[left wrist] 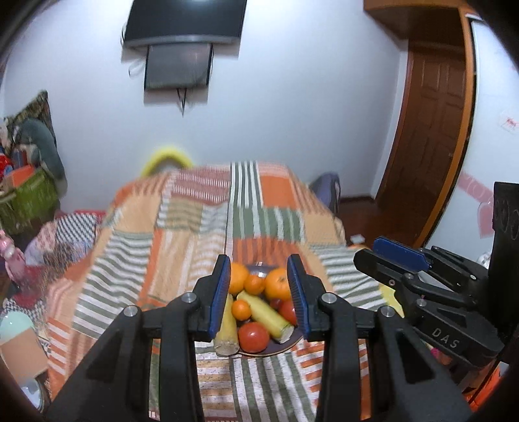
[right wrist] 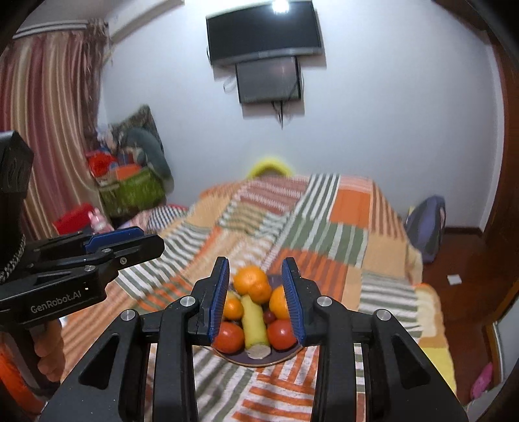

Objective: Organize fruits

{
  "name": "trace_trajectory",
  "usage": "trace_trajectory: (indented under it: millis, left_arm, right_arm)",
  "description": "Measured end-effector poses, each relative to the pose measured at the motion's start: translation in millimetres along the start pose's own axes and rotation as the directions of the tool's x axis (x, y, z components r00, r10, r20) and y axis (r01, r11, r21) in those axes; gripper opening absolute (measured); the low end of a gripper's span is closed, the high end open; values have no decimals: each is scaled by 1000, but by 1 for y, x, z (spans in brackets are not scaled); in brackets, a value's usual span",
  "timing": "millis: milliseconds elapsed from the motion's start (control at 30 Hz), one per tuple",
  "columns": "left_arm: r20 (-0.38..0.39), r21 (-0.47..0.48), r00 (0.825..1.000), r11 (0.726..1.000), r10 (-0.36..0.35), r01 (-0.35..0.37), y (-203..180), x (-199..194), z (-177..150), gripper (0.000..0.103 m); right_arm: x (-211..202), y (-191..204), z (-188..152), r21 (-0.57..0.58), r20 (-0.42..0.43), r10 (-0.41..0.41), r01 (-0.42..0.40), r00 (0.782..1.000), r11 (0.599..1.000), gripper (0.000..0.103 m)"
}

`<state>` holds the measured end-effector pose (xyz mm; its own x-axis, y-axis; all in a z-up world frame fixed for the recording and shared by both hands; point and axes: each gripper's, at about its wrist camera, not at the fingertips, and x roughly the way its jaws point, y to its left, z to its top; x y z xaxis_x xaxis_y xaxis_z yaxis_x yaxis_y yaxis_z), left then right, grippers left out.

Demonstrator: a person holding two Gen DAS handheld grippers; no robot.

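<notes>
A dark plate [left wrist: 285, 346] of fruit sits on the striped bedspread, also in the right wrist view [right wrist: 275, 359]. It holds oranges [left wrist: 277, 283] [right wrist: 249, 279], red tomatoes [left wrist: 254, 336] [right wrist: 281, 334] and yellow bananas [left wrist: 266, 314] [right wrist: 254, 324]. My left gripper [left wrist: 259, 295] is open and empty, above and just short of the plate. My right gripper [right wrist: 256, 302] is open and empty, likewise framing the plate. Each gripper shows in the other's view: the right [left wrist: 397, 251], the left [right wrist: 123, 238].
The patchwork bedspread [left wrist: 194, 233] [right wrist: 324, 227] covers the bed. A TV [right wrist: 264, 31] hangs on the far wall. A wooden door [left wrist: 428, 130] stands right. A green basket with clutter [right wrist: 133, 191] stands at the left, a backpack [right wrist: 425, 227] right of the bed.
</notes>
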<state>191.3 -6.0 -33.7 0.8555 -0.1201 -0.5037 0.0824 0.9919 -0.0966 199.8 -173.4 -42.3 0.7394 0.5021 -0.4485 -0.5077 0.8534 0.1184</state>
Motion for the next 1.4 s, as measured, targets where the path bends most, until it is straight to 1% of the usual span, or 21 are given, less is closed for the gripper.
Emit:
trace_trajectory:
  millis: [133,300,333,367,467,500,567,600,633,700,767,800,933,1000,1033,1100,1167,1267,1400]
  left_arm:
    - [88,14,996,1000,4,-5,-12,-45,5,36]
    - [180,42,984,999,9,-17,-30,-95,4,36]
    - [193,45,981,999,12,-21,-34,-101,3,39]
    - [205,48,979,999,15,-25,-36,-106,1,43]
    - [238,51,971,998,22,-35,-41,-125,-5,54]
    - [250,54,968,997,33,-48,-43,-130,-7,55]
    - [270,56,961,996,53,-71,-45,-137,-10,64]
    - [281,53,958,996,59,-76,-45,-141,-12,65]
    - [284,52,957,996,60,-78,-45,-144,-12,66]
    - [287,48,956,996,62,-79,-44,-147,-13,70]
    - [297,43,953,996,65,-81,-43,-150,-14,74]
    - [302,44,951,995,68,-85,-43,-151,-15,75]
    - [316,39,945,994,84,-101,-43,-157,-19,85]
    - [321,35,942,993,94,-112,-42,-156,-19,87]
    - [320,31,942,993,98,-113,-41,-156,-20,90]
    - [319,23,942,993,103,-116,-40,-156,-21,94]
    - [322,18,940,992,113,-125,-42,-159,-24,97]
    - [324,13,938,991,125,-137,-41,-159,-26,100]
    - [323,8,938,991,126,-136,-39,-158,-28,102]
  right_arm:
    - [-45,12,9,4,95,1,-2,995,1000,31]
    - [-80,23,10,9,168,12,-14,986,1000,32]
    - [-88,26,10,8,182,12,-14,983,1000,32]
    - [-93,29,9,5,193,9,-10,981,1000,35]
    - [-103,33,8,4,221,-3,2,975,1000,47]
    - [-107,35,7,3,231,-10,9,973,1000,49]
    - [-113,36,5,2,243,-20,21,970,1000,49]
    - [-112,36,5,3,244,-23,23,969,1000,51]
    - [-113,37,5,5,246,-24,24,969,1000,55]
    - [-114,39,3,14,263,-55,54,963,998,76]
    - [-117,42,0,20,288,-96,94,953,995,82]
    - [-119,44,-1,21,292,-101,99,951,995,84]
    - [-119,46,-2,24,287,-106,104,952,994,90]
    - [-120,46,-2,26,289,-120,117,950,993,100]
    - [-119,46,-2,32,294,-127,123,947,992,103]
    - [-126,47,-5,38,304,-136,130,943,991,103]
    - [-125,47,-6,32,299,-137,134,944,990,103]
    - [-126,48,-7,26,296,-139,137,945,990,103]
    - [-128,47,-10,26,297,-139,138,945,990,103]
